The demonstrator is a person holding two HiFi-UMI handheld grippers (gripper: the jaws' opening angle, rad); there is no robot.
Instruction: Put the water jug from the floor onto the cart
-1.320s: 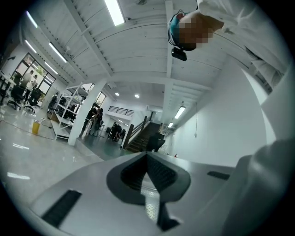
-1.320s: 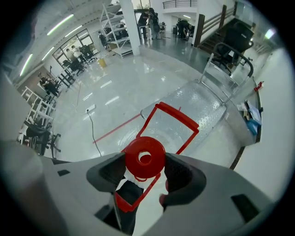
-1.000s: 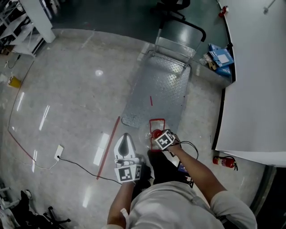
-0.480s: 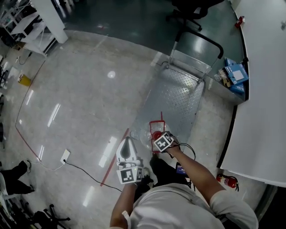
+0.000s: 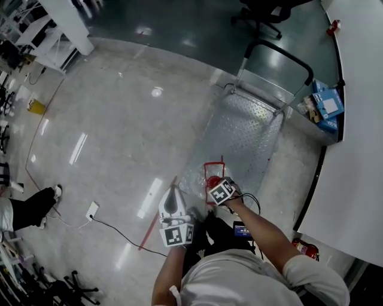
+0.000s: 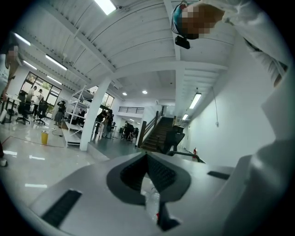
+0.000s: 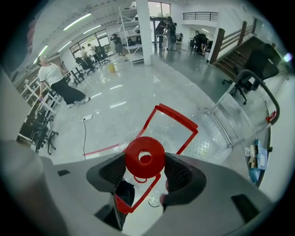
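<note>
Clamping the jug (image 5: 210, 174) by its red cap (image 7: 144, 156): right gripper (image 7: 145, 162) has one pad on each side of the cap, both touching it. The jug's red handle (image 7: 177, 116) sticks out past the fingertips, toward upper centre of the right gripper view. Clear body shows below the jaws.

Head view puts the jug at lower centre, over the near edge of the cart (image 5: 242, 128) deck. Can't tell if it sits on the floor, on the deck, or hangs.

Left gripper (image 5: 172, 187) is just left of the jug and apart from it, jaws closed tip to tip on nothing, pointing up-frame.

Around:
- Cart deck runs from the jug toward upper right, with the push bar (image 5: 281, 51) at the far end.
- Blue boxes (image 5: 326, 107) at right, beside the cart's far corner and against the white counter (image 5: 359, 149).
- Extinguisher (image 5: 304, 247) lies on the floor, lower right.
- Red tape (image 5: 149, 230) strip on the floor, just left of the left gripper.
- Cable (image 5: 119, 230) runs to a socket (image 5: 91, 210), lower left.
- Someone's leg (image 5: 33, 206) at the left edge.
- Chair (image 5: 266, 12) at the top, beyond the push bar.
</note>
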